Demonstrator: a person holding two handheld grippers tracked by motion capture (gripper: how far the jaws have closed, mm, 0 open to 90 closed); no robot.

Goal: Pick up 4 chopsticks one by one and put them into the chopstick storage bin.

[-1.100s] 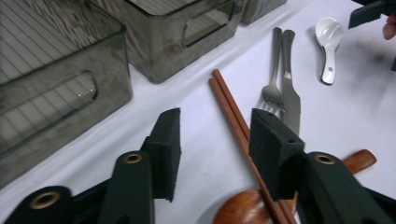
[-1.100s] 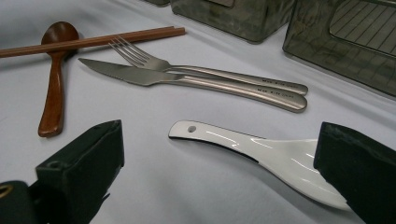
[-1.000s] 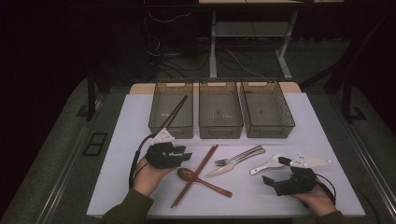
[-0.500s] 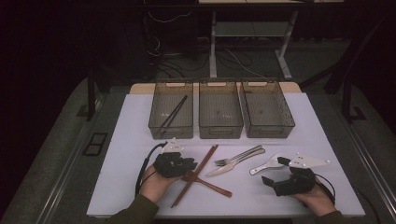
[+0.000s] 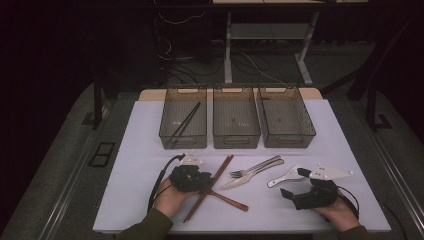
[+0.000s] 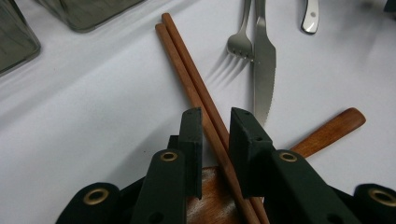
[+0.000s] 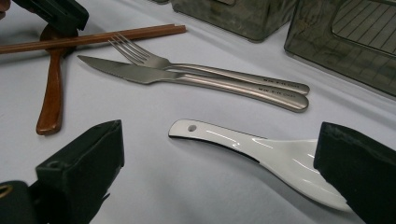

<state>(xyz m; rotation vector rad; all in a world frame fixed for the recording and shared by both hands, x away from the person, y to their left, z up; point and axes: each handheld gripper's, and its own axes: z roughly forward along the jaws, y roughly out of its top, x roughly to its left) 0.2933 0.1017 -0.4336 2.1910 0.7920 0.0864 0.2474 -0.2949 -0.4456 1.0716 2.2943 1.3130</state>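
Observation:
A pair of brown wooden chopsticks (image 6: 187,70) lies across a wooden spoon (image 6: 327,130) on the white table. My left gripper (image 6: 215,121) has just been closing and now stands shut on the chopsticks, its pads against both sticks. In the high view that gripper (image 5: 202,181) sits low over the chopsticks (image 5: 220,172) at the front left. My right gripper (image 7: 222,140) is open, its jaws set wide on either side of a white ceramic spoon (image 7: 261,149), and it rests at the front right (image 5: 295,183).
A steel fork (image 5: 260,165) and knife (image 5: 240,181) lie side by side between the two hands. Three smoky clear bins stand at the back; the left bin (image 5: 182,137) holds dark chopsticks (image 5: 186,120), and the middle bin (image 5: 235,137) and right bin (image 5: 285,135) look bare.
My left gripper slid right and toward the person, sank onto the wooden chopsticks and closed its jaws around them. The right gripper stayed where it was.

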